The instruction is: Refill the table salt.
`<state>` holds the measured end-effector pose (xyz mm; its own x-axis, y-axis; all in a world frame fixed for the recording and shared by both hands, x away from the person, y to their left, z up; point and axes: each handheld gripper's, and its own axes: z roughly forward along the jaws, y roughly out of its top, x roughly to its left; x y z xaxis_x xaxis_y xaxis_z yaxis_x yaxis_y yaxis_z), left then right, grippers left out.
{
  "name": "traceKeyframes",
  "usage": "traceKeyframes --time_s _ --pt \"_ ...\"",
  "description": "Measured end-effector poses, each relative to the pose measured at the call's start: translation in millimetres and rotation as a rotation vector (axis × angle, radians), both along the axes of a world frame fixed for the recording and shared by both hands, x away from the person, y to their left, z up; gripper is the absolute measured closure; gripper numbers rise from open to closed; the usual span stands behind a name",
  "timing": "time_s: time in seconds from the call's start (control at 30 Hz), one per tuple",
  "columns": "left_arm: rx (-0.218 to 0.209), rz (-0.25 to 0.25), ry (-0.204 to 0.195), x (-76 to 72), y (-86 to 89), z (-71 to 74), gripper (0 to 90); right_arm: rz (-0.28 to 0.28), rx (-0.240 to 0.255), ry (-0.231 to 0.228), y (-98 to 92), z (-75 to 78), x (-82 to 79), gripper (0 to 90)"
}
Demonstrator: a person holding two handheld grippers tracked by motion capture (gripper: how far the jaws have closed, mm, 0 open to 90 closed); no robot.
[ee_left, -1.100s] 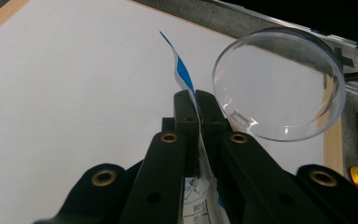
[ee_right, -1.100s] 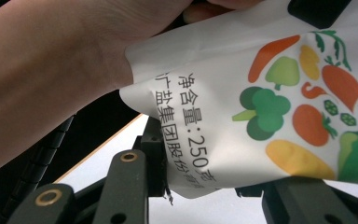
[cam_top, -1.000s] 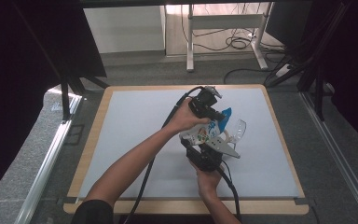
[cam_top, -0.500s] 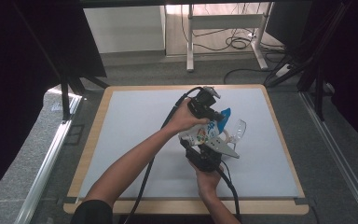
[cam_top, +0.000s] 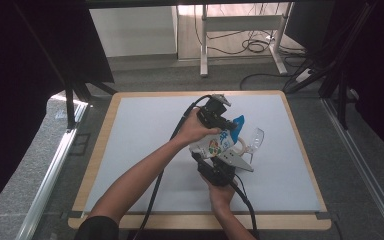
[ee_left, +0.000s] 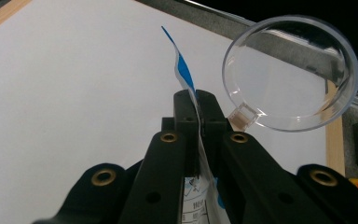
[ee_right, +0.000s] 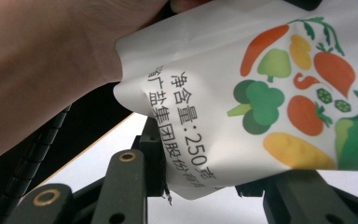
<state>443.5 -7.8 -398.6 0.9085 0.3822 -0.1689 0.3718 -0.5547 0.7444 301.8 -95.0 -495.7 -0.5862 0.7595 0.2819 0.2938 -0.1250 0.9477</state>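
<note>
A white pouch (cam_top: 214,145), printed with vegetables and topped by a blue strip, is held up over the white mat between both grippers. In the left gripper view my left gripper (ee_left: 197,100) is shut on the pouch's thin blue top edge (ee_left: 182,65). From the high view the left gripper (cam_top: 224,121) sits above the pouch and the right gripper (cam_top: 214,161) below it. The right gripper (ee_right: 214,182) has its jaws closed against the pouch's lower end (ee_right: 242,93). A clear plastic stemmed glass (cam_top: 254,139) lies on its side just right of the pouch, its round rim (ee_left: 291,70) beyond my left jaws.
The white mat (cam_top: 145,145) covers a wooden-edged table (cam_top: 100,150). A person's hand (ee_right: 42,60) is close behind the pouch in the right gripper view. Black cables trail from both grippers toward the table's near edge. Desk legs and floor cables (cam_top: 250,47) lie beyond the table.
</note>
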Motion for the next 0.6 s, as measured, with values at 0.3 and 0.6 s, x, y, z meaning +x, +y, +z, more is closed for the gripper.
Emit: traceKeyframes --time_s 0.3,0.6 --pt "-0.021 0.017 0.008 -0.8 7.8 -5.1 89.1 0.007 -0.014 0.006 1.6 -7.3 -1.5 61.4" --pt "-0.038 0.021 0.01 -1.3 14.7 -7.8 88.9 0.01 -0.034 0.016 1.1 -12.8 -3.2 60.3"
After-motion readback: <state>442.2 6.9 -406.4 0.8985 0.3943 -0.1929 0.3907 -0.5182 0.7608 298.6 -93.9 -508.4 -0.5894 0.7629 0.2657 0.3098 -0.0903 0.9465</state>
